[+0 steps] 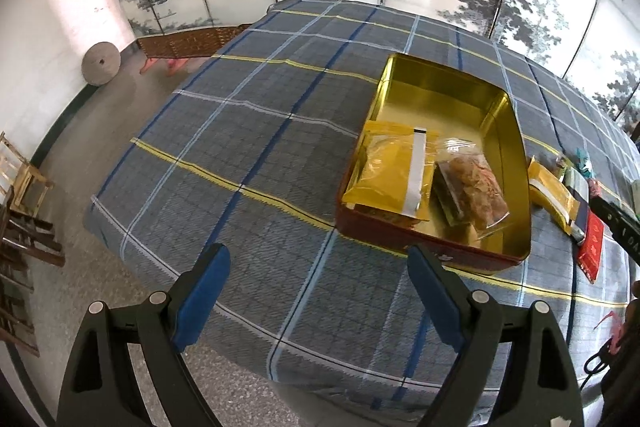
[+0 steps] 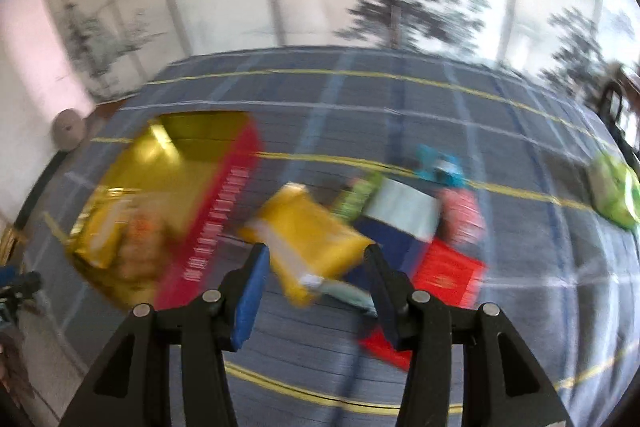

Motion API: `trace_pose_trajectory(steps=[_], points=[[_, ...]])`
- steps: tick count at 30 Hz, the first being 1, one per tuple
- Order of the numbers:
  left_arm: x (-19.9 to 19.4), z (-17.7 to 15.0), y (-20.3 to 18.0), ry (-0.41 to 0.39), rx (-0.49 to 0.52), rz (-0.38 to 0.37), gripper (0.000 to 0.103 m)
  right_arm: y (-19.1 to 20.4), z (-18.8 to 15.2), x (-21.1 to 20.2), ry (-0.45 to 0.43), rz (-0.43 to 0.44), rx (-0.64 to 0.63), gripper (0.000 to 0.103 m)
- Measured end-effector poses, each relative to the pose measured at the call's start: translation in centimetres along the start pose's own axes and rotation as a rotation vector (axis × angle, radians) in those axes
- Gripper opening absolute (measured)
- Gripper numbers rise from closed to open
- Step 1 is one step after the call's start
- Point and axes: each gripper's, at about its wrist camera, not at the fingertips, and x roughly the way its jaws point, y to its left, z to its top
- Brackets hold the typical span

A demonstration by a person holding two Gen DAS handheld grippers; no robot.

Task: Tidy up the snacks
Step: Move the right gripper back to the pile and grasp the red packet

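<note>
Lettering on the red tin [image 2: 208, 227] blurs unreadable; each hand-held gripper [image 1: 316, 291] [image 2: 316, 267] gapes open, empty.

Soft, even daylight fills both views, bright and without hard shadows. The left wrist view is sharp throughout; the gold inside of the tin [image 1: 440, 99] ahead of the left tongs [image 1: 316, 295] throws mild glare. The right wrist view is smeared by motion blur, so the packets beyond the right tongs [image 2: 316, 279] lose their edges. Fisheye bending curves the tabletop [image 1: 240, 155] and darkens the corners.
</note>
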Motion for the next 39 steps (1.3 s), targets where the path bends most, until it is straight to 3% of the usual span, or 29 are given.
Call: trace_pose_trajectory(steps=[5, 9, 23, 29, 34, 39], points=[[0.3, 0.2, -0.6, 0.002, 0.012, -0.008, 0.088, -4.6, -1.1, 1.4, 0.046, -0.082, 0.08, 0.05], [0.7, 0.3, -1.1, 0.01, 0.019, -0.015, 0.088, -6.2, -1.7, 2.5, 0.076, -0.112, 0.122, 0.05], [1.8, -0.1, -1.9, 0.037, 0.032, -0.02, 0.088, -6.5, -2.7, 3.8, 0.092, -0.202, 0.142, 0.05], [1.9, -0.2, -2.0, 0.037, 0.031, -0.028, 0.088, -7.6, -3.1, 3.1, 0.102, -0.214, 0.139, 0.05], [1.8, -0.2, -2.5, 0.036, 0.045, -0.033, 0.088, -7.2, -2.7, 3.2, 0.102, -0.163, 0.167, 0.05], [1.7, -0.1, -2.3, 0.033, 0.041, -0.033, 0.088, -5.8, -2.6, 3.9, 0.108, -0.208, 0.136, 0.051]])
